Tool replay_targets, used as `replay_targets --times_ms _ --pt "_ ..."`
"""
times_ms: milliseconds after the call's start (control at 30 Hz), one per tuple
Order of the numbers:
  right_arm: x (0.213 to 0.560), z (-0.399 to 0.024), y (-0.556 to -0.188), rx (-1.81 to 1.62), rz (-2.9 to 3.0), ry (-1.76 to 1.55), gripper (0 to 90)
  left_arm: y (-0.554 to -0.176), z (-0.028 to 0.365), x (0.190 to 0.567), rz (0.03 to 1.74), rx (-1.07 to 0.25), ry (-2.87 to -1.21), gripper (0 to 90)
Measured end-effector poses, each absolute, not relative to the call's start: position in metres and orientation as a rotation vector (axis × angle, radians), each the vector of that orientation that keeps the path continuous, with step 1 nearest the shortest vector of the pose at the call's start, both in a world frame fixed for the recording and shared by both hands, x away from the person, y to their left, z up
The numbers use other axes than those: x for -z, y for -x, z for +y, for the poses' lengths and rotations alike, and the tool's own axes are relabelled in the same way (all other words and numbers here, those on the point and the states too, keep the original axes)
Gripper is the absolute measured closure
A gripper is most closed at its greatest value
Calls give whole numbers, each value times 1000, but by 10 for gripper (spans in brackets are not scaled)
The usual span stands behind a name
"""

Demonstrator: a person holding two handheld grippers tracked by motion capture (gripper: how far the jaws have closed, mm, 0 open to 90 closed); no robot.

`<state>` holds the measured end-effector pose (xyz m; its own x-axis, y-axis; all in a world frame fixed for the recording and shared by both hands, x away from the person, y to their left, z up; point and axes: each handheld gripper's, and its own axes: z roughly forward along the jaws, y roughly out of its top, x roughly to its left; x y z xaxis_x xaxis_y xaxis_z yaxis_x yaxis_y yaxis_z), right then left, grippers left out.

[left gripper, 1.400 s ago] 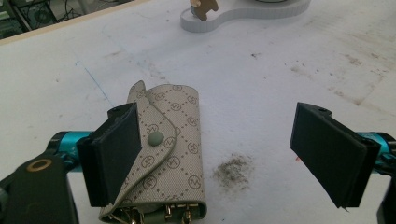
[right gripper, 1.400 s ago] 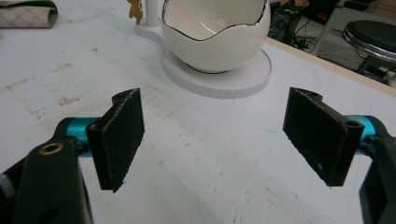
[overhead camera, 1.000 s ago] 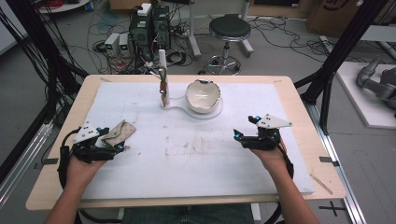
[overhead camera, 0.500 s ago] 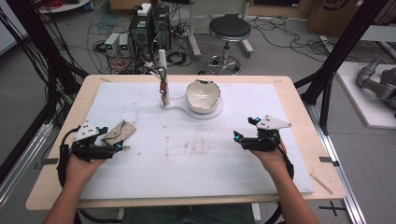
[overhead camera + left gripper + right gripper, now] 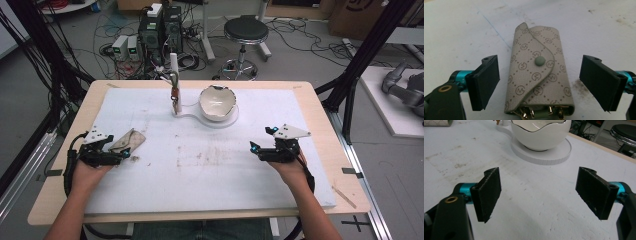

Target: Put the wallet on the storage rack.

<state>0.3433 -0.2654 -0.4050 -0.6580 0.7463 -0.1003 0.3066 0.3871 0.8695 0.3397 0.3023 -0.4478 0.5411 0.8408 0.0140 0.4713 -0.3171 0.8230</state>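
The key pouch [image 5: 538, 72] lies flat at the left of the white mat [image 5: 210, 165], between the spread jaws of the left gripper [image 5: 541, 82]. It looks light and soft; gripping across its long sides seems best. The right gripper [image 5: 541, 195], jaws apart, holds nothing.

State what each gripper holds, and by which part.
Nothing held. Left gripper stands open astride the beige monogrammed key pouch; right gripper is open over bare mat.
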Motion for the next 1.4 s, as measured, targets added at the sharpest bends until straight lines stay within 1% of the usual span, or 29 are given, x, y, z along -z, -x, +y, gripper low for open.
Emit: replay_targets --times_ms 233,433,667,733,833,933,1267,1400 --pt "407 -266 -344 -1204 2180 -904 210 -345 299 455 1078 -539 -2033 163" --pt "407 -265 -343 -1200 2191 -908 210 -346 293 457 1081 -560 -2088 165" --pt "408 -264 -344 -1195 2202 -918 210 -349 295 457 1095 -521 -2086 168" --pt "409 -263 -344 -1194 2206 -917 210 -349 296 457 1084 -495 -2080 218" --pt "409 -263 -344 -1193 2210 -922 210 -350 297 457 1085 -486 -2078 238" --pt "409 -264 -344 -1192 2214 -918 210 -349 298 457 1079 -486 -2073 280" --pt "410 -263 -344 -1195 2220 -918 210 -348 299 455 1085 -477 -2062 330" --pt "409 -263 -345 -1199 2216 -914 210 -347 295 450 1075 -502 -2102 337"
